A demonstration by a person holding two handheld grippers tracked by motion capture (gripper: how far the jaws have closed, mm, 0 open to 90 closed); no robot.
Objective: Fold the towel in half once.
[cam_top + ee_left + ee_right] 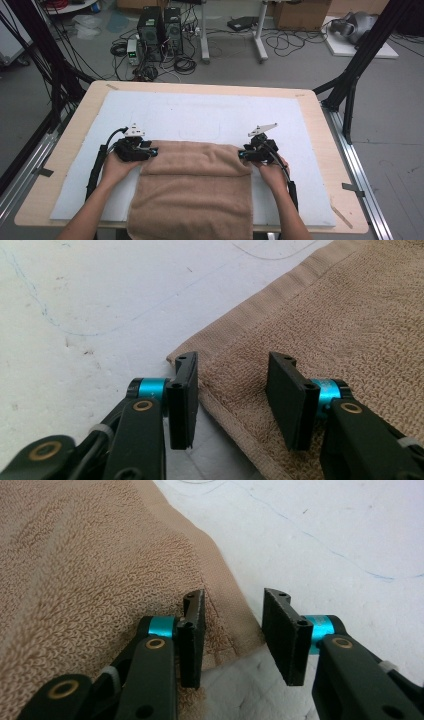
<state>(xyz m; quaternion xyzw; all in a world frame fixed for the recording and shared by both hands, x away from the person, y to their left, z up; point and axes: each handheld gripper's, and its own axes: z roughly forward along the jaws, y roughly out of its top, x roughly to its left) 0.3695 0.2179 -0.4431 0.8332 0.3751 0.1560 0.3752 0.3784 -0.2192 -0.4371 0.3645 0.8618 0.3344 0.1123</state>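
Observation:
A tan terry towel (195, 185) lies folded on the white mat, its near end hanging over the table's front edge. My left gripper (152, 150) is at the towel's far left corner and my right gripper (242, 154) at its far right corner. In the left gripper view the towel (350, 315) has its hemmed corner lying between the jaws of the left gripper (232, 400), which stand apart and do not press it. In the right gripper view the right gripper (234, 635) straddles the corner edge of the towel (75, 555) with a clear gap.
A white foam mat (200, 115) covers most of the wooden table (310, 100). Black frame posts stand at the table's left and right sides. Computers and cables sit on the floor beyond the far edge.

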